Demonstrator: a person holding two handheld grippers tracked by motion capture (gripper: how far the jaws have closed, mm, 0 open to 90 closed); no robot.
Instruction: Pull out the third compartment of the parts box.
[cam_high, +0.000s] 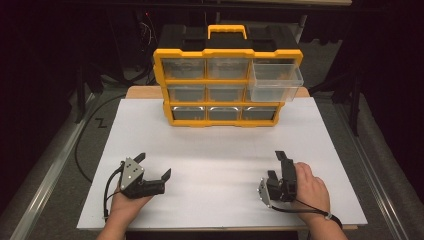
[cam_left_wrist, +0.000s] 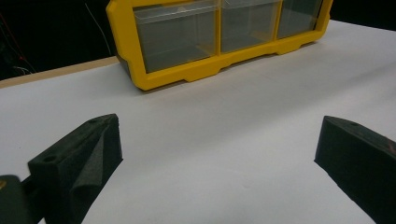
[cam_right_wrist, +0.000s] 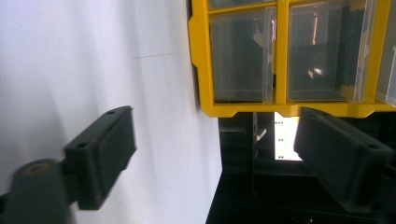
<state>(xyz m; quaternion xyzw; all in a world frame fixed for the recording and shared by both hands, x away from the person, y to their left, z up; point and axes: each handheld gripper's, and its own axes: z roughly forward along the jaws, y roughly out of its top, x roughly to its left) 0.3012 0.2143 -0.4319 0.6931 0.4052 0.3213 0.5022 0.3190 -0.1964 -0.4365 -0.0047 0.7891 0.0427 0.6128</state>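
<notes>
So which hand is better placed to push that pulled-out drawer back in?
Probably the right. The right gripper rests open on the same side as the open drawer; the left gripper sits across the table.

Lying dark all around the white table top (cam_high: 220, 165), wooden edge (cam_high: 145, 92) peeking out behind. Running grey floor (cam_high: 345, 125) along both sides, metal rail (cam_high: 47, 185) at left, black cable (cam_high: 82, 150) curling beside it.

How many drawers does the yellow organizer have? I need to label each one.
9, in three rows of three in the yellow organizer. Eight sit pushed in; the top-right drawer is pulled out toward the person and hides part of the middle-right one.
</notes>
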